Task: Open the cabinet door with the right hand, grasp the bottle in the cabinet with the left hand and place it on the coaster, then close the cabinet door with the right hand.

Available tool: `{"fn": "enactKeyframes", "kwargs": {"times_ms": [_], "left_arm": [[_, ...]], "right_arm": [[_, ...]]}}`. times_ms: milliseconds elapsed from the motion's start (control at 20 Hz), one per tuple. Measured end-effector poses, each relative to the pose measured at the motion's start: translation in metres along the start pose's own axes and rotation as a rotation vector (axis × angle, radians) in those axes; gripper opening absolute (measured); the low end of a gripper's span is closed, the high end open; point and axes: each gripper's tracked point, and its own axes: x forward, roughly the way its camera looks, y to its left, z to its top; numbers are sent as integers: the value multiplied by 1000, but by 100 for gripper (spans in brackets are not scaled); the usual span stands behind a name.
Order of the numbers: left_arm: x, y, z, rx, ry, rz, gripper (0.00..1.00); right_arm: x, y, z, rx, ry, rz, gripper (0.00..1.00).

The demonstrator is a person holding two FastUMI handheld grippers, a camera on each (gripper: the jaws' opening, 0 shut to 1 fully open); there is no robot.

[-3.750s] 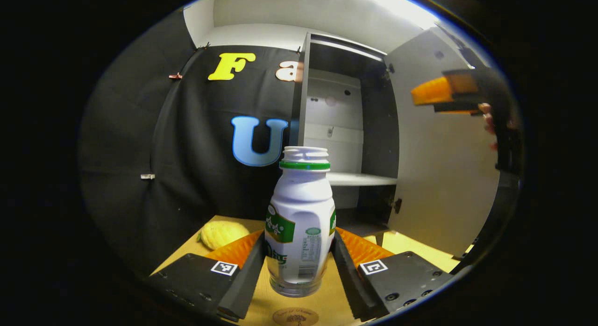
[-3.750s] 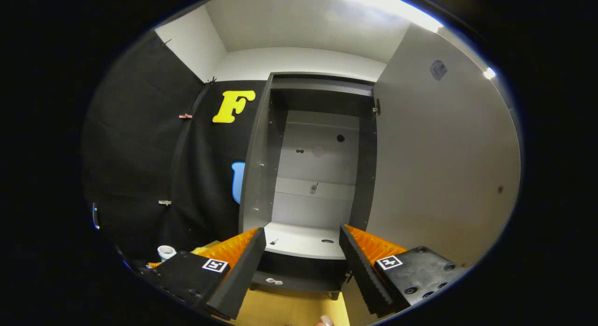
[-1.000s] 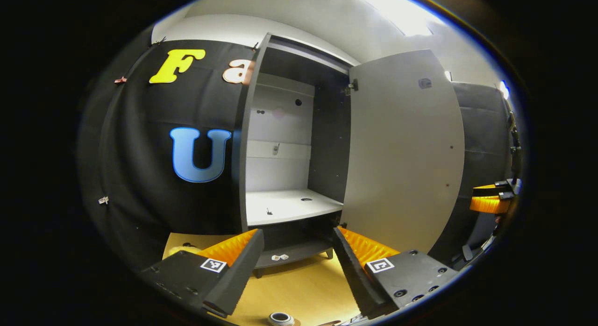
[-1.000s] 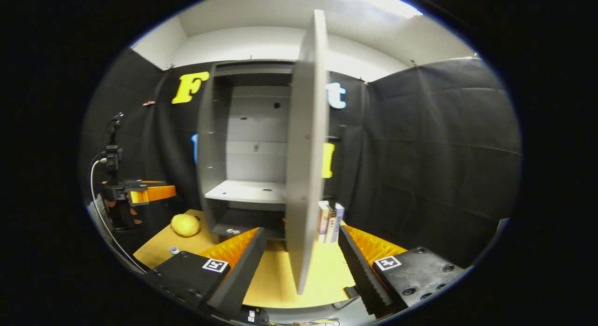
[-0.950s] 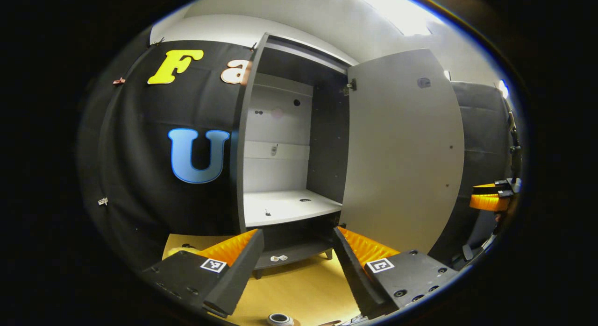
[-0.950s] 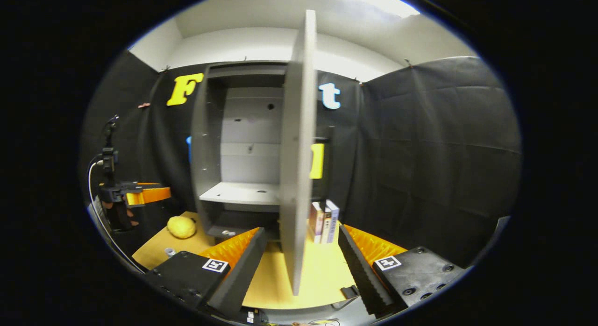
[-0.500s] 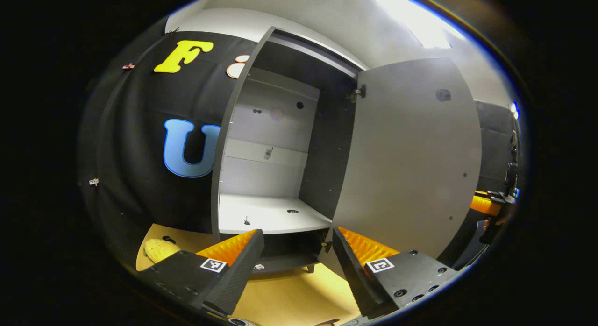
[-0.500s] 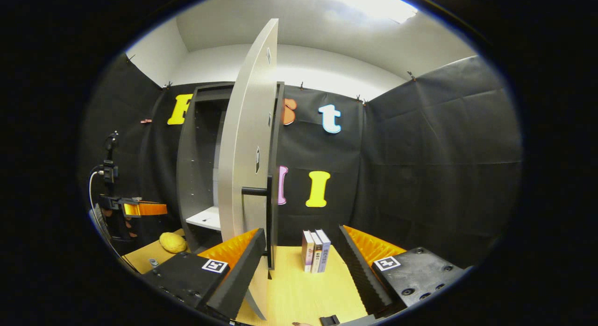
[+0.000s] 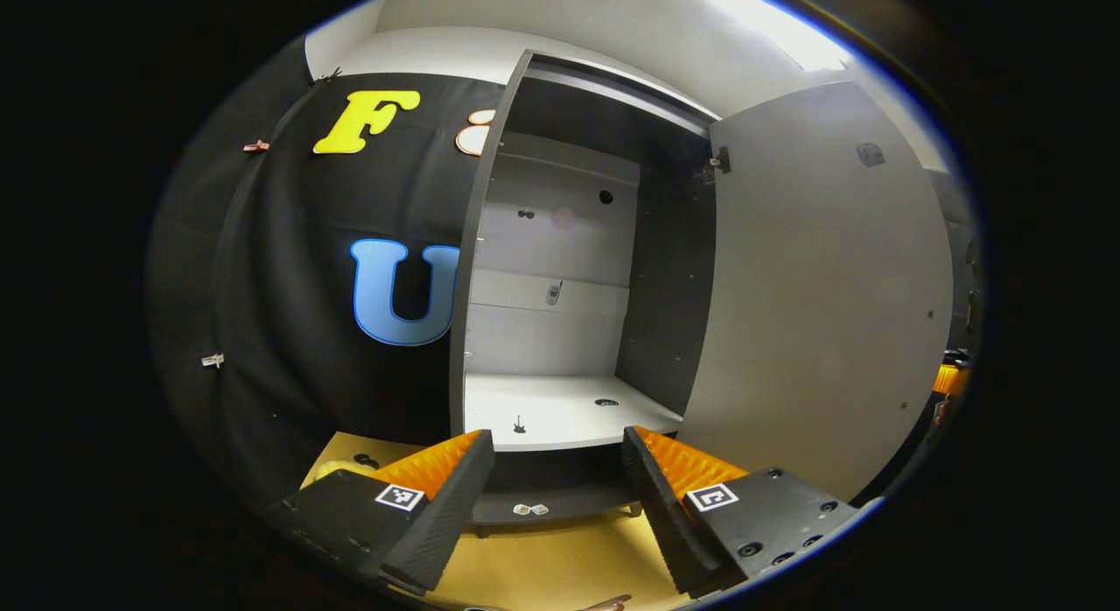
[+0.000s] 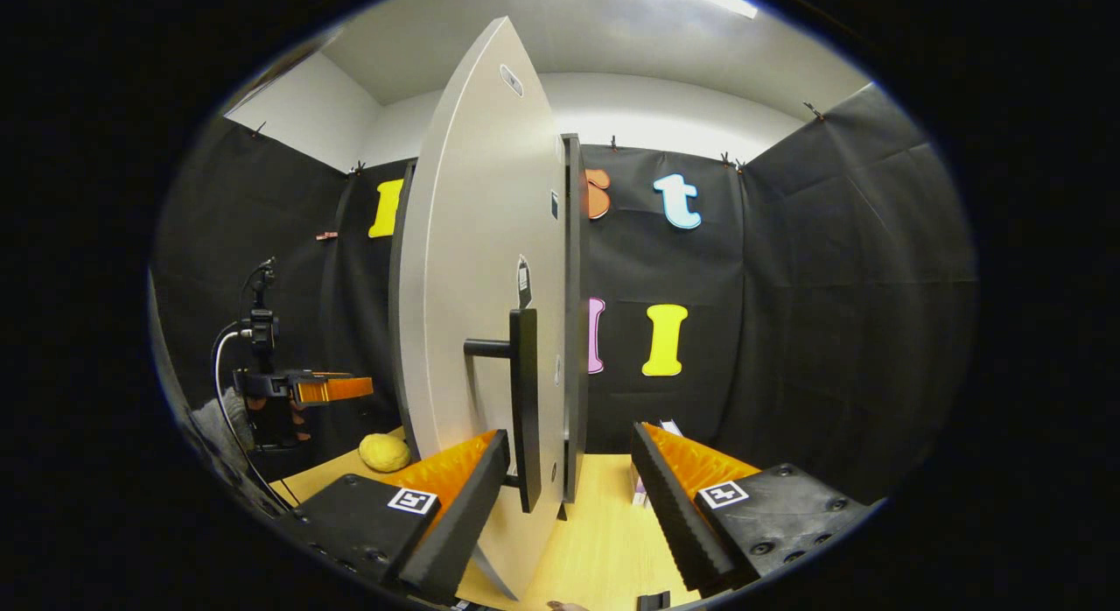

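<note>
The grey cabinet [image 9: 490, 243] stands open, its white shelf [image 9: 560, 411] bare. Its door [image 9: 822, 296] swings out to the right in the left gripper view. My left gripper [image 9: 556, 438] is open in front of the shelf with nothing between its fingers. In the right gripper view I face the outer side of the door [image 10: 472, 270] at a sharp angle. Its black bar handle [image 10: 524, 401] stands in the gap of my open right gripper [image 10: 570, 434], close to the left finger [image 10: 464, 506]. A hand holds the left gripper [image 10: 350, 388] at far left.
A yellow lumpy object [image 10: 383, 452] lies on the wooden table [image 10: 604, 523] left of the door. Books [image 10: 640, 487] stand behind my right finger. Two small pieces [image 9: 530, 509] lie under the cabinet. A bit of the right gripper [image 9: 949, 379] shows past the door's edge.
The left gripper held the bottle 3.8 s ago and is now open without it. The right gripper has come round the door's edge to its outer face, and the handle now sits between its fingers.
</note>
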Motion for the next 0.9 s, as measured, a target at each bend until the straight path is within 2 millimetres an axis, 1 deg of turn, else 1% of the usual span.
{"fn": "enactKeyframes", "kwargs": {"times_ms": [150, 250, 350, 450, 500, 550, 750, 850, 900], "left_arm": [[-11, 12, -2, 11, 19, -24, 93], [-19, 23, -2, 19, 26, -37, 93], [-29, 33, -4, 29, 34, -49, 93], [-39, 46, -5, 29, 45, -54, 93], [-44, 52, -6, 26, 46, -53, 93], [-50, 58, -5, 26, 47, -48, 93], [-69, 78, 2, 20, 23, -10, 93], [-78, 85, 7, 12, 9, 23, 93], [-83, 89, 11, 12, 1, 43, 89]], "right_arm": [[6, 39, -4, 3, 16, 27, 93], [14, 73, 0, 14, 2, 56, 93], [22, 100, 5, 38, -20, 72, 93], [32, 119, 1, 40, -22, 70, 93], [38, 130, -1, 36, -22, 76, 87], [43, 144, -2, 30, -22, 90, 93], [53, 191, -7, 38, -2, 203, 95], [58, 206, -8, 33, 2, 259, 96], [62, 209, -9, 28, 11, 282, 98]]}}
